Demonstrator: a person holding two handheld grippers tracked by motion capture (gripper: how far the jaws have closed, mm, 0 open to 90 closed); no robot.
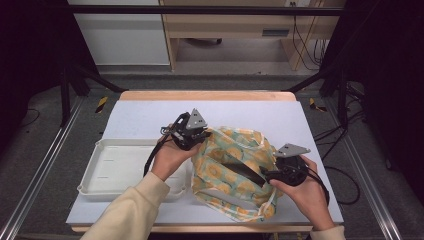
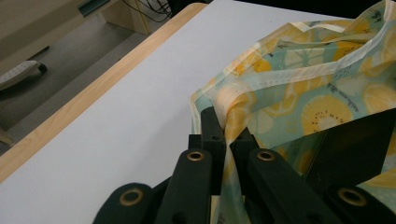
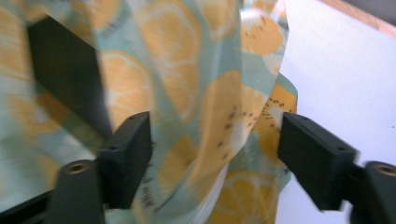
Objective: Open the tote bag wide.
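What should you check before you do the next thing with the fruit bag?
1. Left tool pinching the bag rim: ok, jaws shut on the cloth edge.
2. Right tool gripping the bag: not ok, jaws open, cloth hangs loose between them.
3. Bag mouth open: ok, a dark gap shows.
4. Bag lying on the table: ok.
5. White tray in place beside the bag: ok.
6. Anything inside the bag: cannot tell.

Materials on the matt white table (image 1: 150, 117)

Thin, slightly glossy printed cloth bag (image 1: 235, 165); beside it, smooth white plastic tray (image 1: 117, 167); matt black plastic jaws.
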